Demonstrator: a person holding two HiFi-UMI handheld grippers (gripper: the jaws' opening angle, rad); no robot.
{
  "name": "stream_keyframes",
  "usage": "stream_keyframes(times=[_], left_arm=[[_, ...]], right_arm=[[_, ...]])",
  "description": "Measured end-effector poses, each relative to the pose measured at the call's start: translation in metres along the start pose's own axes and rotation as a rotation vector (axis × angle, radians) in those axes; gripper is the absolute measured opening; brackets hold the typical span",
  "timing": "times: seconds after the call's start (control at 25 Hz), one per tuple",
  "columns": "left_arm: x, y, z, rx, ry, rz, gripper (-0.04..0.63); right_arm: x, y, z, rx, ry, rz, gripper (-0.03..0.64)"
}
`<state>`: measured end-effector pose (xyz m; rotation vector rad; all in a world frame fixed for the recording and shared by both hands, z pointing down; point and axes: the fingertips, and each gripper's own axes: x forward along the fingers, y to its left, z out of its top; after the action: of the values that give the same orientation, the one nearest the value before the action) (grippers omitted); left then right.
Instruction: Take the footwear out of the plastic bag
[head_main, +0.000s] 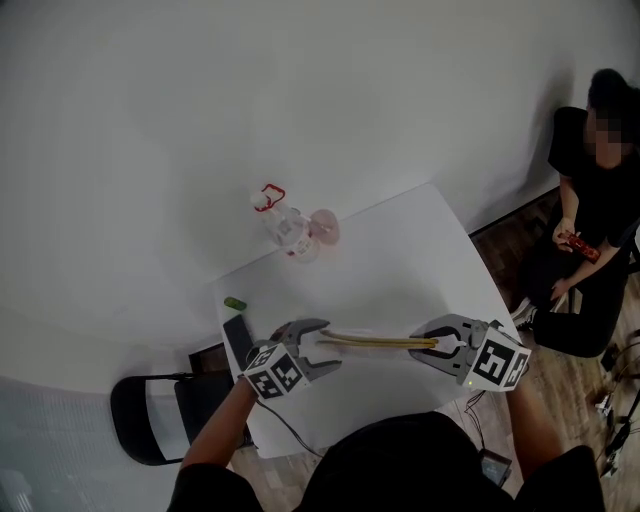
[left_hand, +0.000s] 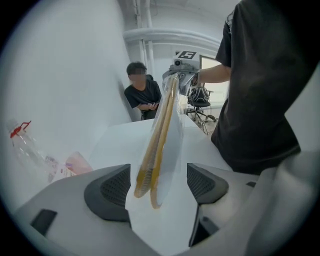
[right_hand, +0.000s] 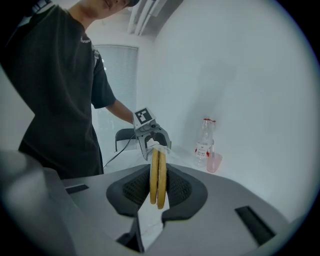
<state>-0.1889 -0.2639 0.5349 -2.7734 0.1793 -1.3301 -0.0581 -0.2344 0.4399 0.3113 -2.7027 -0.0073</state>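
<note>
A pair of flat yellow slippers (head_main: 380, 342) hangs level above the white table (head_main: 400, 260), stretched between my two grippers. The clear plastic bag (left_hand: 172, 160) covers the slippers' end on the left side. My left gripper (head_main: 325, 360) stands open around that bagged end (left_hand: 150, 185); gaps show between the pads and the plastic. My right gripper (head_main: 432, 345) is shut on the slippers' other end (right_hand: 158, 180), both pads pressing the yellow soles. A flap of plastic (right_hand: 150, 220) hangs below the right jaws.
A clear bottle with a red cap strap (head_main: 285, 228) and a pink cup (head_main: 323, 228) stand at the table's far edge. A small green thing (head_main: 234, 303) and a dark flat object (head_main: 238, 340) lie near the left edge. A black chair (head_main: 150, 410) stands at the left; a person (head_main: 590, 200) sits at the right.
</note>
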Motion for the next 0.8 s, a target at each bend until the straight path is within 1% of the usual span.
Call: stream_keyframes(times=[0.12, 0.2, 0.32, 0.44, 0.48, 0.52, 0.6, 0.8], left_arm=[[0.003, 0.002, -0.004, 0.036, 0.043, -0.005, 0.351], [0.008, 0.003, -0.003, 0.040, 0.051, -0.037, 0.351], [0.012, -0.009, -0.010, 0.077, 0.084, -0.076, 0.351], [0.014, -0.016, -0.010, 0.102, 0.115, -0.073, 0.348], [0.016, -0.016, -0.006, 0.116, 0.112, -0.062, 0.296], [0.017, -0.016, -0.002, 0.128, 0.104, -0.051, 0.182], [0.018, -0.015, 0.003, 0.132, 0.087, -0.043, 0.160], [0.017, -0.008, -0.001, 0.109, 0.078, -0.055, 0.158]], right_arm=[[0.003, 0.004, 0.007, -0.065, 0.022, 0.030, 0.072], [0.004, 0.004, 0.016, -0.094, 0.021, 0.039, 0.072], [0.013, 0.011, 0.023, -0.138, 0.019, 0.054, 0.071], [0.014, 0.015, 0.032, -0.164, -0.012, 0.068, 0.071], [0.011, 0.015, 0.034, -0.166, -0.019, 0.065, 0.071], [0.006, 0.014, 0.035, -0.165, -0.023, 0.058, 0.071], [0.001, 0.014, 0.036, -0.161, -0.023, 0.049, 0.069], [0.002, 0.006, 0.035, -0.160, -0.014, 0.046, 0.070]])
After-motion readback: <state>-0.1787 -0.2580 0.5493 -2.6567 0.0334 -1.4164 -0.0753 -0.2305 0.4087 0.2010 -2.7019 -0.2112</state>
